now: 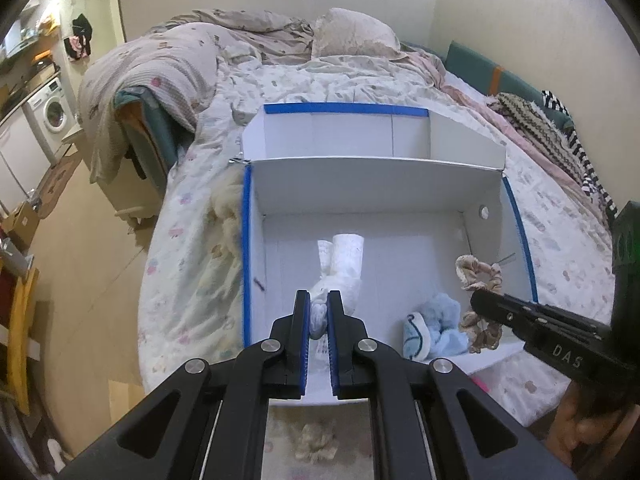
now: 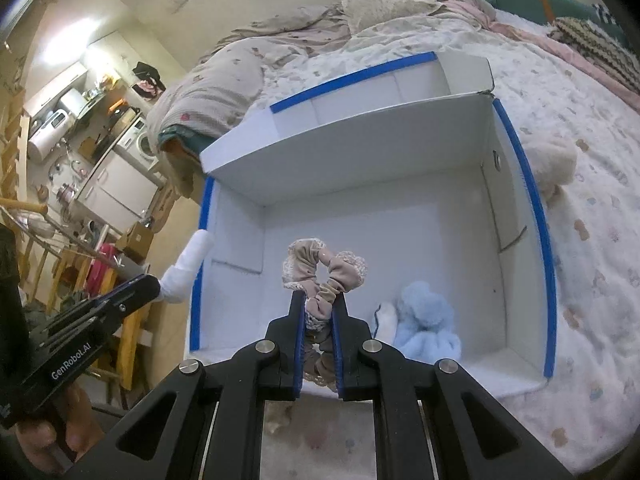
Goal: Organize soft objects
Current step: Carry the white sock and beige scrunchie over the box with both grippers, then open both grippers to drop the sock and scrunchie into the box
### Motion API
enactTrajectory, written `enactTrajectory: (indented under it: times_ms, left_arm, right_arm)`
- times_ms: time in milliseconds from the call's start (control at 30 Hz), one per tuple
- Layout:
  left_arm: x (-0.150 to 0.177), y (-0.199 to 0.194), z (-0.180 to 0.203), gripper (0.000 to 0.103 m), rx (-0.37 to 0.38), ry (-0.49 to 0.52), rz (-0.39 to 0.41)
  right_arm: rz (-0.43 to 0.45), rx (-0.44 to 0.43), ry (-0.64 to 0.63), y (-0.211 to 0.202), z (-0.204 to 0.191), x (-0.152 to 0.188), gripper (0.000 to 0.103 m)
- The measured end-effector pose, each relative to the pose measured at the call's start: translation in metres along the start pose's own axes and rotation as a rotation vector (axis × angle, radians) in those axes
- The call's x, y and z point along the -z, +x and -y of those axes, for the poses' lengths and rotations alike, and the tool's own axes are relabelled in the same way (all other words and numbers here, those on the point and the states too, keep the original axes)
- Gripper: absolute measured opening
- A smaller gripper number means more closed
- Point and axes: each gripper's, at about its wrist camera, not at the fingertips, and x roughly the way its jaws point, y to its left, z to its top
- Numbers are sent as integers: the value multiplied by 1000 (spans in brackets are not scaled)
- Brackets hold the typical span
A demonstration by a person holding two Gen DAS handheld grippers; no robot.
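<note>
A white cardboard box with blue-taped edges (image 1: 246, 240) (image 2: 524, 168) lies open on the bed. My left gripper (image 1: 319, 300) is shut on a pair of white socks (image 1: 346, 258) and holds them above the box floor; the socks also show in the right wrist view (image 2: 188, 268). My right gripper (image 2: 319, 300) is shut on a beige scrunchie (image 2: 320, 276) over the box; the scrunchie also shows in the left wrist view (image 1: 478, 274). A light blue fluffy sock (image 1: 436, 326) (image 2: 424, 320) lies in the box's near right corner.
A cream fluffy item (image 2: 554, 160) lies on the bed right of the box, another (image 1: 226, 204) at its left side. A crumpled duvet (image 1: 160, 72) and pillow (image 1: 352, 32) lie behind. A cream scrunchie (image 1: 316, 438) lies on the bed below my fingers.
</note>
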Motion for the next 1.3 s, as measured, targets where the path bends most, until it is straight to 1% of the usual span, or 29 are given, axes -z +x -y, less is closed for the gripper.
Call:
enactTrajectory:
  times_ms: [100,233,300,367,533,667,833,933,1033,1133,1300]
  left_arm:
    - [-2,18,9,8,-11,17,-11]
    - [2,45,13,8,0,10,-43]
    - [5,59,14,8,-1,3,-67]
    - [7,72,17,8,20,-11,-100]
    - [15,89,25,8,19,17,-110]
    - [19,100,27,8,32,14,-137]
    - [23,109,27,8,14,25,-168]
    - [23,111,25,8,14,16,-172]
    - [19,110,22,8,22,-8,-158]
    - [18,110,21,8,10,-5,-157]
    - [21,114,23,8,-4,7,-178]
  right_arm:
    - [-13,5,34,13,13,-1,13]
    - [-38,16,64,31,25,3,13]
    - [-44,20,74,36,29,3,13]
    - [-53,23,86,41,31,3,13]
    - [-77,38,90,55,33,2,13]
    - [-98,40,90,63,32,5,13]
    - [-121,47,86,72,31,5,13]
    - [-135,51,92,77,32,4,14]
    - [-141,59,97,81,32,2,14]
    - [-147,64,96,84,29,2,14]
    - [-149,68,101,86,29,3,14]
